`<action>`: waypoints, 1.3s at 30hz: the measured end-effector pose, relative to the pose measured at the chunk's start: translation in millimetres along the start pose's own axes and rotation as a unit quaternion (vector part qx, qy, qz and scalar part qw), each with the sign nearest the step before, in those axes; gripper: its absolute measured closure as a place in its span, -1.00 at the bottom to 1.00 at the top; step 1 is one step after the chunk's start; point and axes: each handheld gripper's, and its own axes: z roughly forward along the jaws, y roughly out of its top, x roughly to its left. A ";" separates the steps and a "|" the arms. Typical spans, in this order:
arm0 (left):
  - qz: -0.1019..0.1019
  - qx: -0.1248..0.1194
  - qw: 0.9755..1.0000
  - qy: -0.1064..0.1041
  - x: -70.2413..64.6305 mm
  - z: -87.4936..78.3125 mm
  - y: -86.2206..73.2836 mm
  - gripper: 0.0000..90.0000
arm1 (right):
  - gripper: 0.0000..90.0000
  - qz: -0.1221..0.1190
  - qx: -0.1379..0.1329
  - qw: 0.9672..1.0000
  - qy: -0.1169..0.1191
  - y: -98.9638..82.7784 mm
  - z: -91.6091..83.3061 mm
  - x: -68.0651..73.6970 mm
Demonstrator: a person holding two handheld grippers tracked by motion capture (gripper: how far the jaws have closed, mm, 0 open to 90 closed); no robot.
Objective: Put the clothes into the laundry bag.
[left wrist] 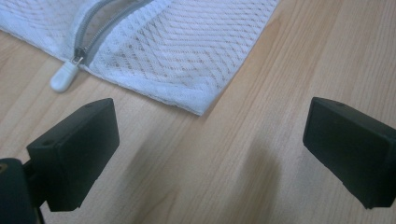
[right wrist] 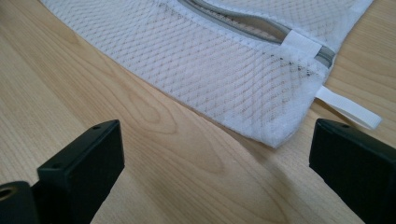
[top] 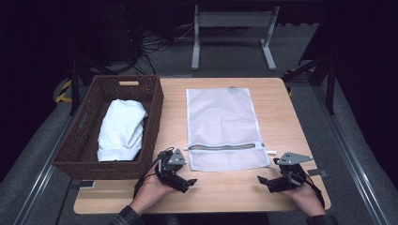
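Left hand-held gripper (top: 190, 182) wide open, empty, right hand-held gripper (top: 261, 180) likewise

High view overlooks the table (top: 291, 136); gripper views closely share its mesh bag (top: 223, 126).

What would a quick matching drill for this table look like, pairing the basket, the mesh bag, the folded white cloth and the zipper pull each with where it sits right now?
Things:
1. wicker basket
2. mesh laundry bag
3. folded white cloth
4. zipper pull

Places:
A. lying inside the basket
B. flat on the middle of the table
C. on the table's left side
D. at the bag's near left end, by the left hand-held gripper

Pairs: 1-C, 2-B, 3-A, 4-D
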 end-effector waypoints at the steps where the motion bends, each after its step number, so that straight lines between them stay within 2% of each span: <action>1: 0.000 -0.001 1.000 -0.001 0.5 -0.2 0.5 -0.88 | -0.90 0.001 -0.001 1.000 -0.001 -0.1 -0.3 -0.7; 12: 0.001 -0.016 1.000 -0.003 3.1 -1.8 10.9 -0.73 | -0.84 0.001 -0.002 1.000 0.002 6.3 -1.2 -2.9; 15: -0.018 -0.019 1.000 -0.014 4.7 -2.4 15.2 -0.65 | -0.78 0.003 -0.003 1.000 0.003 10.4 -1.7 -3.8; 17: -0.018 -0.017 1.000 -0.010 5.4 -2.3 17.3 -0.63 | -0.76 0.004 -0.003 1.000 0.003 11.6 -2.3 -4.2; 21: -0.023 -0.015 1.000 -0.006 6.9 -2.8 21.4 -0.47 | -0.62 0.008 -0.005 1.000 0.009 16.0 -4.4 -5.6; 25: -0.019 -0.021 1.000 0.005 7.8 -2.7 27.7 -0.46 | -0.44 0.012 -0.004 1.000 0.012 22.6 -3.4 -7.8; 28: -0.019 -0.024 0.999 0.009 9.8 -2.6 31.6 -0.42 | -0.24 0.014 -0.007 1.000 0.016 29.3 -2.2 -9.6; 29: -0.018 -0.027 0.999 0.010 11.4 -2.3 34.0 -0.36 | -0.10 0.013 -0.006 1.000 0.017 34.7 -1.5 -10.6; 31: -0.020 -0.027 0.999 0.015 12.5 -2.4 36.1 -0.35 | -0.05 0.011 -0.005 1.000 0.018 36.5 -1.1 -11.2; 35: -0.024 -0.029 0.999 0.021 17.0 -1.0 41.0 -0.18 | 0.13 0.011 -0.004 1.000 0.025 45.2 3.9 -15.2; 39: -0.023 -0.028 0.999 0.035 22.1 0.1 45.8 0.06 | 0.32 0.008 0.000 1.000 0.023 53.4 9.5 -20.0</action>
